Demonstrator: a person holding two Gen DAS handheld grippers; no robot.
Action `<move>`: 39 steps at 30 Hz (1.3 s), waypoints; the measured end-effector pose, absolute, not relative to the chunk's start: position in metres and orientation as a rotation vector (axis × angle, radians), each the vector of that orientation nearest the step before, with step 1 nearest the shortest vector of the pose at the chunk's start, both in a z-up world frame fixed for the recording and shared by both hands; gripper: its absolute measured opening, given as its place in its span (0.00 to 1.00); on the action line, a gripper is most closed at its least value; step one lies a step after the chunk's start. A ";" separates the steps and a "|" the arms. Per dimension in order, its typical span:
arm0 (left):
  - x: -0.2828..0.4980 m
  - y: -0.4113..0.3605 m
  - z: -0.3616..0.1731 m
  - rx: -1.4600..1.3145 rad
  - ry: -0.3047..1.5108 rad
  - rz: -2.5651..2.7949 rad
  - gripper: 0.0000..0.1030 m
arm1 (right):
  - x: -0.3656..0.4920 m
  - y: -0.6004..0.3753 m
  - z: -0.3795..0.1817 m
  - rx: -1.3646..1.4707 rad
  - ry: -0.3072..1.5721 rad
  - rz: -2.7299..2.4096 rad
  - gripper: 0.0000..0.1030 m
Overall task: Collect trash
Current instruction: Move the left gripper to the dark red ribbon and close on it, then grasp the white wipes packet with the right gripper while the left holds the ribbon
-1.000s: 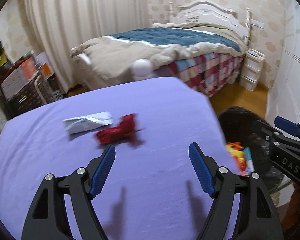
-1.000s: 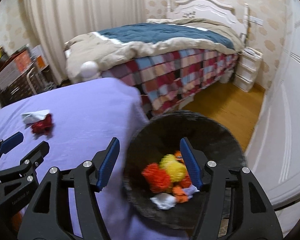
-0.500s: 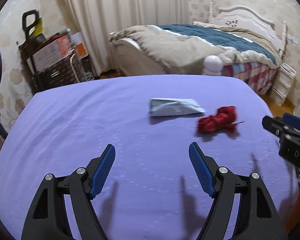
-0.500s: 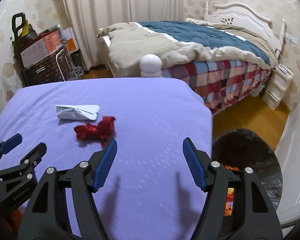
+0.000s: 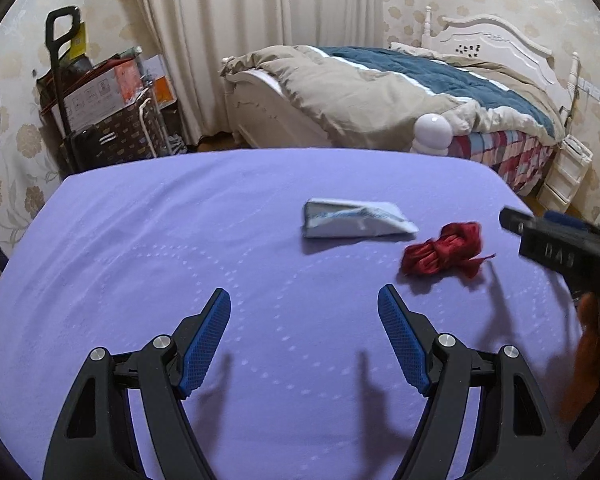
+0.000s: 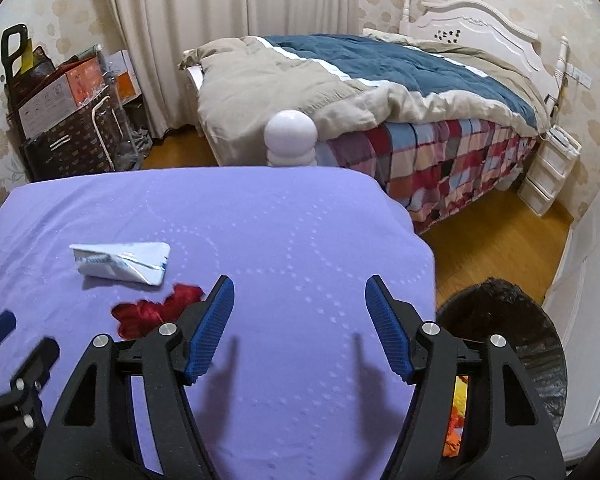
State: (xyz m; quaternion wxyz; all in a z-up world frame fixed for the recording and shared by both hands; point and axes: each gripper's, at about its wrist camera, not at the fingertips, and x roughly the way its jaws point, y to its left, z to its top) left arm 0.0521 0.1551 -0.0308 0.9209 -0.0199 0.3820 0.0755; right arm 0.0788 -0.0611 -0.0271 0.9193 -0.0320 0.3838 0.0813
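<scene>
I am keeping both tongs, left gripper (image 5: 304,334) and right gripper (image 6: 299,322), half-open and empty; red scrap (image 6: 158,312) lying lower left, bin (image 6: 512,344) waiting lower right.

Purple cloth-covered tabletop (image 5: 180,264) fills the near scene. Far right: bed (image 6: 440,92) with beige and blue duvet over a checked blanket, white headboard (image 6: 476,20). White round bedpost knob (image 6: 291,136) just past the tabletop's far edge. White drawer unit (image 6: 548,168) beside the bed. Far left: cardboard boxes (image 5: 96,96) and brown patterned bag (image 5: 112,136). Cream curtains (image 5: 260,20) behind. Wooden floor (image 6: 496,240) right.
</scene>
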 end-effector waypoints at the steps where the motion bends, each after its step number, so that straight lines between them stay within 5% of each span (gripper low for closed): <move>1: 0.054 0.151 -0.030 -0.037 0.783 0.148 0.72 | 0.077 -0.065 -0.028 -0.065 0.792 0.162 0.65; 28: 0.129 0.067 -0.046 0.061 0.841 0.048 0.76 | 0.046 -0.141 -0.038 0.055 0.806 0.111 0.65; 32: 0.129 0.069 -0.048 0.048 0.853 0.025 0.52 | 0.046 -0.140 -0.039 0.051 0.806 0.113 0.65; 39: 0.113 0.071 -0.044 0.058 0.826 -0.011 0.38 | 0.045 -0.135 -0.038 0.041 0.804 0.116 0.65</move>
